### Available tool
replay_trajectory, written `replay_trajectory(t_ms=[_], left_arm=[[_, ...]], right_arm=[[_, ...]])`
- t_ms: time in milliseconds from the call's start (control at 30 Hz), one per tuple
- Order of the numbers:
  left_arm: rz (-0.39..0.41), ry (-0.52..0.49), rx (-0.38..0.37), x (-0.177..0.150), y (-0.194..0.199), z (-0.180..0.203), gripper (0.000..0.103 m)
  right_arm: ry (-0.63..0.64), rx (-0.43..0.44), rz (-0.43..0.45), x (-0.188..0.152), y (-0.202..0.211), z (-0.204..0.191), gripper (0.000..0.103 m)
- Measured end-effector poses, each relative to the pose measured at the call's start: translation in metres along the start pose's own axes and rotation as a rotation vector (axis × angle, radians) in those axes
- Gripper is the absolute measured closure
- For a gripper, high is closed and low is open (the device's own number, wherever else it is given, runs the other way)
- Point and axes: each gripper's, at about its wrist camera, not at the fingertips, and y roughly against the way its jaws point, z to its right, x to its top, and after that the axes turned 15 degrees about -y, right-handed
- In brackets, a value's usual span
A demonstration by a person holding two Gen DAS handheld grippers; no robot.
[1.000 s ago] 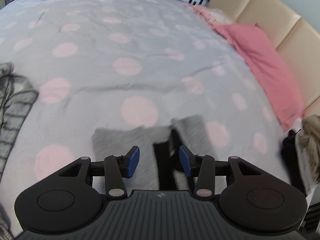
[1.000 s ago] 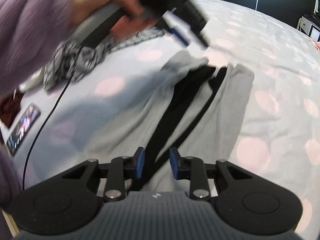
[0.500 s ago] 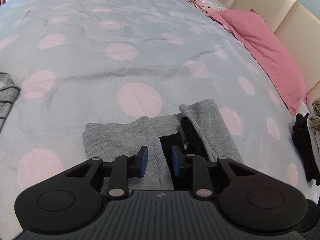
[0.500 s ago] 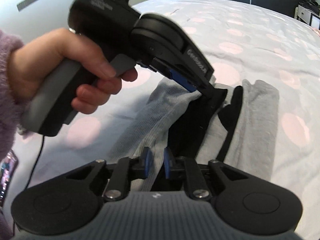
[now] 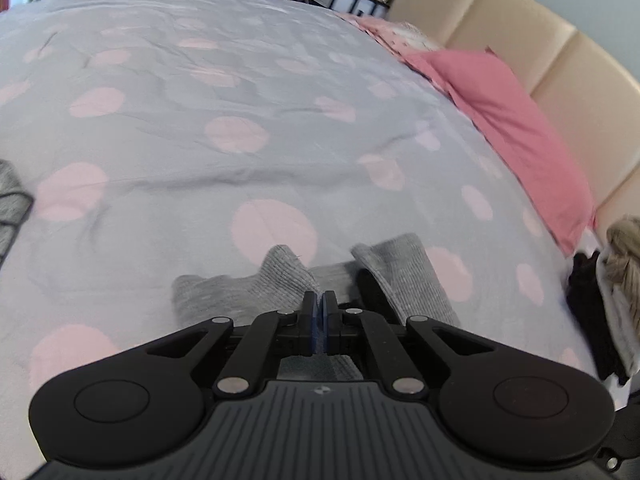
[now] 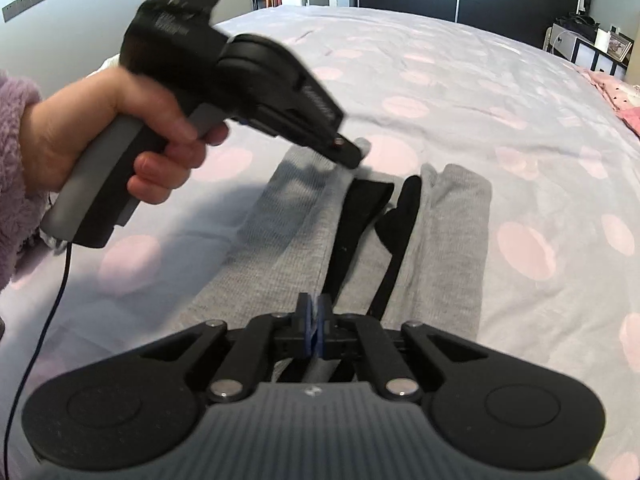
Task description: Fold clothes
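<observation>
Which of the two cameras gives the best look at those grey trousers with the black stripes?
The right wrist view: the grey trousers stretch away along the polka-dot duvet, both black stripes visible. The left wrist view shows only the bunched end beyond the left tool.

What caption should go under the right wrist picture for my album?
Both tools, right and left, pinch the grey top on the spotted bed cover.
</observation>
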Motion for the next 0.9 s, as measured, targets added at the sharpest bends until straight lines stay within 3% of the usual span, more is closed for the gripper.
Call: replay_trajectory(t_ms=[100,200,400,500,533,600,733,833,867,900], left_arm=[[-0.016,0.002,-0.016,0.001,-0.014,0.009,0.102],[-0.016,0.033,-0.040,0.000,-0.022,0.010,0.082],[0.040,0.077,-0.017,0.008,-0.007,0.002,0.066],[0.015,0.060,-0.010,0.014,-0.004,0.002,0.066],[-0.010,0.041,-0.002,0.016,-0.004,0.004,0.074],[-0.039,0.025,0.007,0.018,-0.004,0.006,0.078],[-0.017,0.084,-0.033,0.012,-0.009,-0.001,0.078],[-0.037,0.116,-0.018,0.006,-0.020,-0.007,0.078],[-0.042,0.125,-0.014,0.003,-0.023,-0.009,0.078],[-0.039,0.136,-0.019,0.001,-0.025,-0.012,0.078]], right_arm=[[-0.023,-0.007,-0.047,-0.003,-0.012,0.003,0.098],[-0.029,-0.001,-0.077,-0.005,-0.011,0.008,0.095],[-0.073,-0.017,0.010,0.015,0.013,0.028,0.090],[-0.069,-0.062,0.066,0.030,0.010,0.039,0.087],[-0.060,-0.072,0.079,0.036,0.007,0.040,0.073],[-0.043,-0.078,0.103,0.045,0.000,0.043,0.061],[-0.071,-0.052,0.098,0.056,-0.020,0.052,0.061],[-0.090,-0.052,0.080,0.055,-0.035,0.054,0.062],[-0.096,-0.049,0.078,0.054,-0.040,0.056,0.065],[-0.100,-0.046,0.079,0.053,-0.043,0.058,0.082]])
